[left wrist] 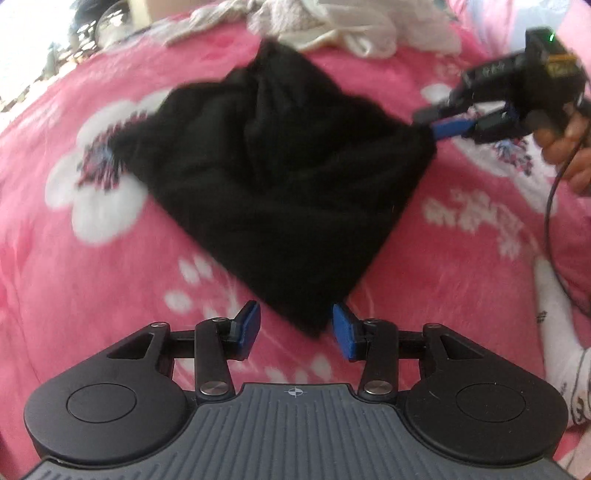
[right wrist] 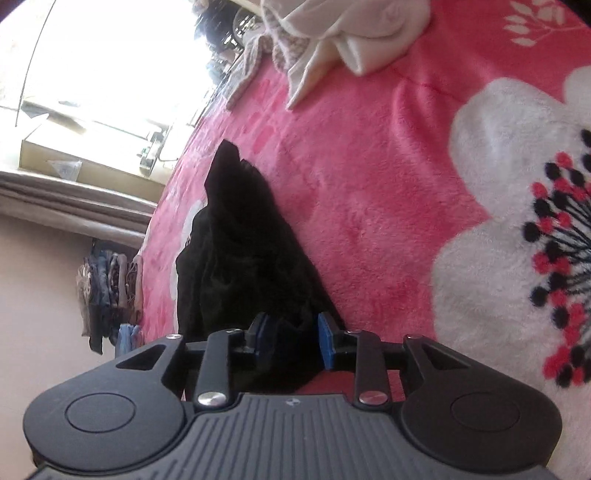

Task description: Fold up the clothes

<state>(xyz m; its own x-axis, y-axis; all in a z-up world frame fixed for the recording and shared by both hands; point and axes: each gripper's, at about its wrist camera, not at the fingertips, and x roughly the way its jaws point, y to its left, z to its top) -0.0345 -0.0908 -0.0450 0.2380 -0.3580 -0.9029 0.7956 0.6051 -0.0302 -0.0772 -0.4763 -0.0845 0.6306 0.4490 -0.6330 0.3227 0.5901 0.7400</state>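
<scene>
Nearest to us, our left gripper [left wrist: 295, 328] has its blue pads apart, and the near corner of the black garment [left wrist: 280, 177] lies just between them; the pads do not press on it. We judge that this corner is free now, so that the cloth can rest flat where it is.

Our right gripper [right wrist: 291, 338] is at the opposite corner of the same garment. From its own camera the black cloth passes between the two pads, but they stand apart with a gap at the sides, so we read it as an open jaw around the cloth and not a firm grip. In the left view this gripper [left wrist: 448, 123] reaches the far right corner, and a hand [left wrist: 565, 147] holds it from behind.

The black garment lies on the pink blanket [left wrist: 424, 258] with white flowers, in a rough diamond shape, still a little bunched in the middle. It looks like one fold is laid down and more smoothing is needed.

Beyond it a pile of pale clothes [left wrist: 332, 26] waits. We see no basket or box for the folded things.
</scene>
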